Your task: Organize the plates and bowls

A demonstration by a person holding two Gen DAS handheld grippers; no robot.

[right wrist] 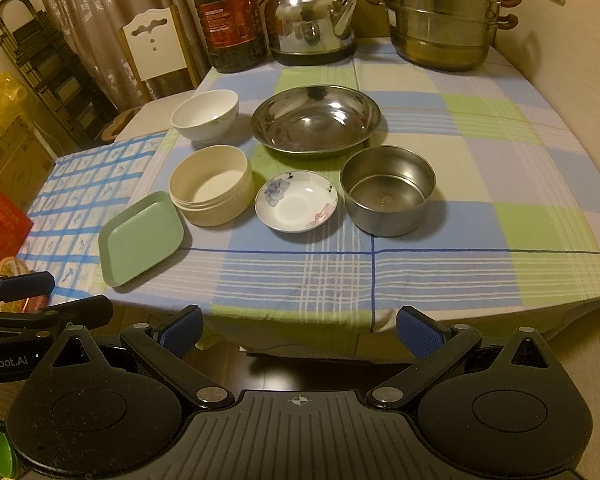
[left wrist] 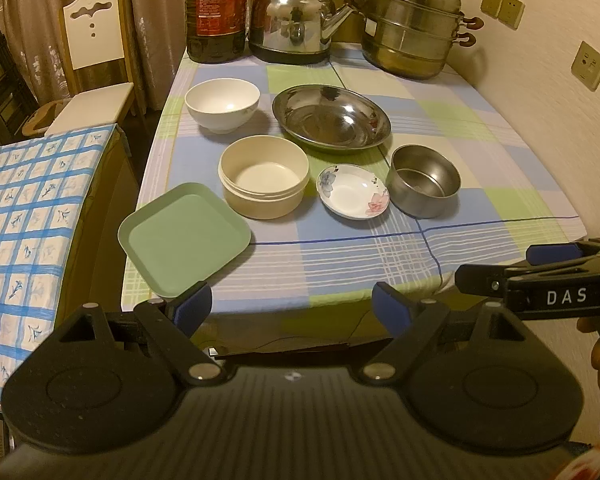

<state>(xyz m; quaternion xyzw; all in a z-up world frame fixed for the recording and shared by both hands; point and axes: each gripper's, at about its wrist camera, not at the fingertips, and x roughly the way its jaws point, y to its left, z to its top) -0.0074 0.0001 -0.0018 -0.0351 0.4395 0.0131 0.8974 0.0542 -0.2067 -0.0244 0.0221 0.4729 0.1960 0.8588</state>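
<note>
On the checked tablecloth lie a green square plate [left wrist: 184,238] [right wrist: 142,234], a cream round bowl [left wrist: 264,176] [right wrist: 210,186], a small flowered dish [left wrist: 353,191] [right wrist: 296,200], a steel bowl [left wrist: 423,180] [right wrist: 387,191], a wide steel plate [left wrist: 331,118] [right wrist: 315,120] and a white bowl [left wrist: 222,105] [right wrist: 205,115]. My left gripper [left wrist: 292,306] hangs open before the table's near edge, close to the green plate's corner. My right gripper [right wrist: 298,326] is open too, off the near edge, holding nothing. Each gripper shows at the other view's side.
At the back stand an oil bottle [left wrist: 216,10], a steel kettle [left wrist: 296,20] and a stacked steamer pot [left wrist: 414,26]. A lower surface with a blue-checked cloth [left wrist: 24,216] adjoins the left side, a white chair [left wrist: 94,52] behind it. A wall with sockets [left wrist: 588,66] runs along the right.
</note>
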